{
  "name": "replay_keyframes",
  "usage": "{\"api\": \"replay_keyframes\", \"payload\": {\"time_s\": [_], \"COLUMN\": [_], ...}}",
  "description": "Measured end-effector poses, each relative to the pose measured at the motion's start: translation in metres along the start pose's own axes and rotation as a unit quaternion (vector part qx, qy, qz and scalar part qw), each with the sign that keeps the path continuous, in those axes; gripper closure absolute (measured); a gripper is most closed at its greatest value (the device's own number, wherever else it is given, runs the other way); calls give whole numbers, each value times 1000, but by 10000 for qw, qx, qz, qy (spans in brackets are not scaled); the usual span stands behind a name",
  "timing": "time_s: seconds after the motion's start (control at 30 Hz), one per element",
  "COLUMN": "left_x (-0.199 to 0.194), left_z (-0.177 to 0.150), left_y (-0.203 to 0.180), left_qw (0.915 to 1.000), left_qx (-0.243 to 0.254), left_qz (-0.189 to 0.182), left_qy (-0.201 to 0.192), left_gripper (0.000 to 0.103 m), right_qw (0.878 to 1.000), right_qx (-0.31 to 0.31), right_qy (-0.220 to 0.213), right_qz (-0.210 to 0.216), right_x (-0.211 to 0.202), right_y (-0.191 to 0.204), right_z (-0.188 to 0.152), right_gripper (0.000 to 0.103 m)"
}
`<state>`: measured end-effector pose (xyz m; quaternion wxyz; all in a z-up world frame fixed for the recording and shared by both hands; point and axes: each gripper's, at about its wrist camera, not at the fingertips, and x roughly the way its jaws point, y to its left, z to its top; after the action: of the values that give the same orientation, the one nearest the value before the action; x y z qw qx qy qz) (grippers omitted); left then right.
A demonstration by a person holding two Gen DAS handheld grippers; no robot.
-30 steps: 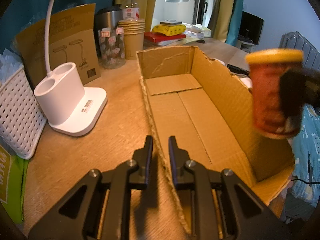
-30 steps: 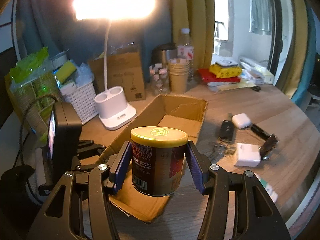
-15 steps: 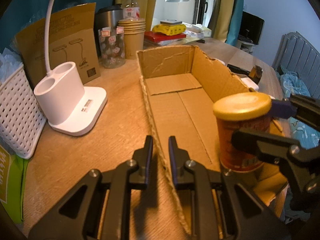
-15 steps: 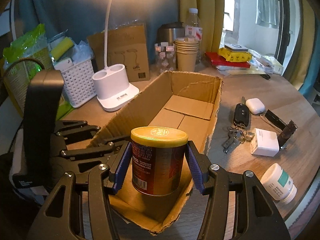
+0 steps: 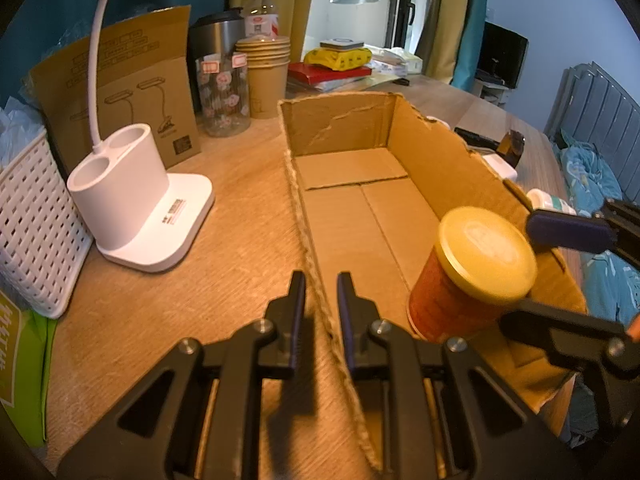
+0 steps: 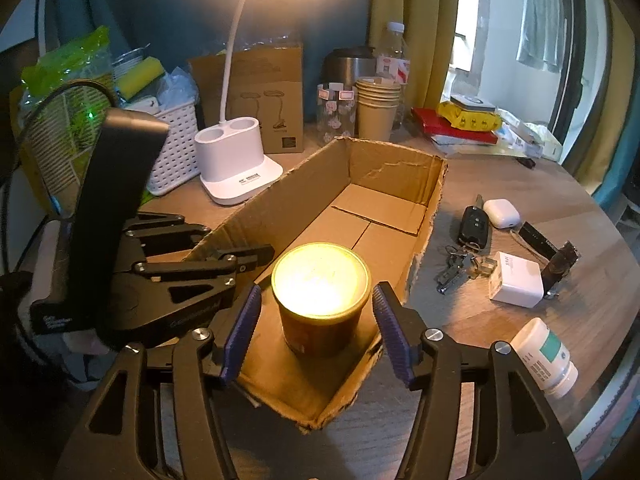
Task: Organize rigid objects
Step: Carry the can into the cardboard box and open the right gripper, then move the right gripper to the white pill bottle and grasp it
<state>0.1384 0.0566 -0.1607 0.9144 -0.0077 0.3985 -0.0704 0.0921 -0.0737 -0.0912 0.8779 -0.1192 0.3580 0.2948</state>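
The can [image 6: 320, 300], dark red with a yellow lid, sits upright on the floor of the open cardboard box [image 5: 452, 160], in the near end close to the box's right wall. The right tongs [image 6: 318, 334] straddle it with their jaws opening: in the right wrist view there's a clear gap on both sides between the blue ribbed pads [image 6: 394, 336] and the can, so it's let go and standing on its own. Lamp glare washes out the lid from that angle.

The left tongs [image 5: 320, 308] are clenched on the box's left wall near its near end, one finger outside and one inside, with the cardboard edge running right between them.

Right of the box, on the wooden bench [image 6: 540, 184], there's a loose scatter: a black car key [image 6: 474, 224] with a bunch of keys, a white earbud case [image 6: 501, 213], a white charger block [image 6: 516, 285] and a white pill bottle [image 6: 546, 354] with a teal label lying on its side nearest the bench edge.

Left of the box stands a white desk lamp [image 5: 140, 208] with two round holder wells in its base, and a white plastic basket [image 5: 32, 216] beside it. At the far end there's a stack of paper cups [image 5: 266, 72], a floral glass jar [image 5: 222, 94] and a steel pot with a water bottle behind.
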Motion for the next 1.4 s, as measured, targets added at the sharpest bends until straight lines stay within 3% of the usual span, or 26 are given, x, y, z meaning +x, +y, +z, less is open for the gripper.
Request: {"api": "replay_keyframes", "payload": {"time_s": [0.37, 0.73, 1.4], "left_x": [0, 0, 0], "left_z": [0, 0, 0], "left_y": [0, 0, 0], "left_qw": [10000, 10000, 10000], "left_qx": [4, 6, 4], "left_qz": [0, 0, 1], "left_qy": [-1, -1, 0], "left_gripper": [85, 85, 85], "right_qw": [9993, 9958, 9816], "right_qx": [213, 540, 1140], "right_qy": [-288, -519, -395], "right_qz": [-115, -530, -1477], "right_x": [-26, -41, -44], "right_y": [-12, -49, -135], "right_z": [5, 7, -15], "right_gripper": [35, 29, 29]}}
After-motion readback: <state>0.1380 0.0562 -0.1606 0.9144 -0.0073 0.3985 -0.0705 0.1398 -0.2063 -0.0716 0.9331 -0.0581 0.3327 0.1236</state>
